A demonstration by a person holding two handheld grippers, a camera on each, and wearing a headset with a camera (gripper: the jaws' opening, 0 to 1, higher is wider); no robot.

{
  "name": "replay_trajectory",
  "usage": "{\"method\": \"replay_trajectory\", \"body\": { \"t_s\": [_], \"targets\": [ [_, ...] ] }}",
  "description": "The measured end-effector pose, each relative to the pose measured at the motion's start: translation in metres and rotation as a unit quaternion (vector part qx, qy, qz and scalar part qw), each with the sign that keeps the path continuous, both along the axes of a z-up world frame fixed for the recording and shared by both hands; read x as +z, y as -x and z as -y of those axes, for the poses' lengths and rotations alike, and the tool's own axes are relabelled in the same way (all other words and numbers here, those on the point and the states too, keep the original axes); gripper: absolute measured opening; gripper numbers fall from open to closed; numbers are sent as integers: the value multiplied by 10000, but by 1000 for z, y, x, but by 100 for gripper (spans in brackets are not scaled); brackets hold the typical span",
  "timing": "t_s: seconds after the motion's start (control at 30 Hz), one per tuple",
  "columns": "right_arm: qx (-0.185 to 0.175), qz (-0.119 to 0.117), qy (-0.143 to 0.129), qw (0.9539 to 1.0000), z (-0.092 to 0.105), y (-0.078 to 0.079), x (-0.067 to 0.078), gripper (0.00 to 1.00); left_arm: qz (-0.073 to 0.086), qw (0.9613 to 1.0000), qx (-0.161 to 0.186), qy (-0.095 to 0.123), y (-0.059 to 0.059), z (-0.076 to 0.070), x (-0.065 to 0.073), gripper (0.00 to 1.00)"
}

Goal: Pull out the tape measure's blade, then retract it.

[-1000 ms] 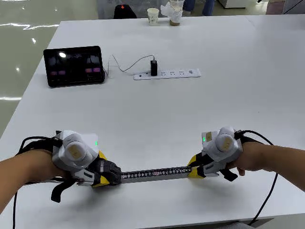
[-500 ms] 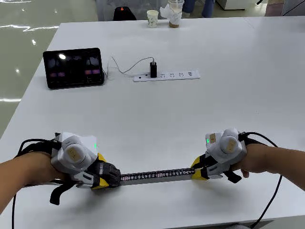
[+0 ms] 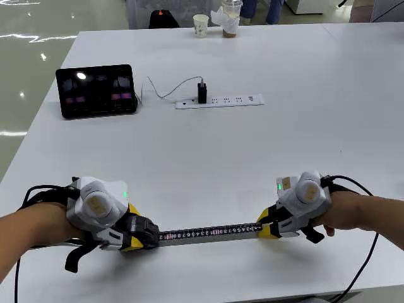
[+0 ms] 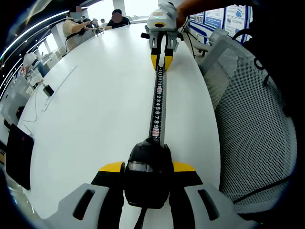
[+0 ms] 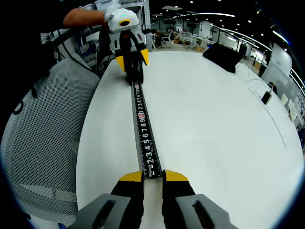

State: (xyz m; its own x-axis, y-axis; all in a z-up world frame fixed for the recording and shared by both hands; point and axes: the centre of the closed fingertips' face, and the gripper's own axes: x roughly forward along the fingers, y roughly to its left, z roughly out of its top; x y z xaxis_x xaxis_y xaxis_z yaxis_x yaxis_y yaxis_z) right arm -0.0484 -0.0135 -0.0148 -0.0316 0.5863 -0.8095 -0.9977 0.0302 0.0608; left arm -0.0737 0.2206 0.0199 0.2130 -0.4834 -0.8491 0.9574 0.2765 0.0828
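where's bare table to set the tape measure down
The wide bare middle of the table, between the blade and the power strip, and the right side. Crowded: far left by the tablet, far edge by the cups.

Black tape measure (image 3: 142,231); blade (image 3: 208,233) extended, flat.

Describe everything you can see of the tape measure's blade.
The blade is a narrow dark strip with white numerals and a few red marks. It runs straight from the black case, clamped in the left gripper, to the right gripper, which pinches its tip, low over the white table.
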Motion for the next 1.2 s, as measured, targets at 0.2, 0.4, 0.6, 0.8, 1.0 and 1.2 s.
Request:
{"method": "replay_trajectory", "body": {
  "t_s": [0.2,0.4,0.6,0.8,1.0,1.2],
  "targets": [
    [-21,-9,18,10000,5,1,1,10,8,10000,-2,7,0,0,0,31],
    [-39,11,22,10000,6,1,1,11,5,10000,9,10,1,0,1,31],
    [-10,79,123,9999,5,1,1,11,44,10000,-1,-9,1,0,1,31],
    [339,359,440,9978,5,2,-1,12,101,9999,35,-10,0,1,1,31],
    [374,351,542,9972,4,2,-1,12,176,9998,-2,-67,0,2,1,31],
    [382,405,591,9967,4,2,-2,13,134,9999,-36,-90,-1,2,0,31]
  ]
}}
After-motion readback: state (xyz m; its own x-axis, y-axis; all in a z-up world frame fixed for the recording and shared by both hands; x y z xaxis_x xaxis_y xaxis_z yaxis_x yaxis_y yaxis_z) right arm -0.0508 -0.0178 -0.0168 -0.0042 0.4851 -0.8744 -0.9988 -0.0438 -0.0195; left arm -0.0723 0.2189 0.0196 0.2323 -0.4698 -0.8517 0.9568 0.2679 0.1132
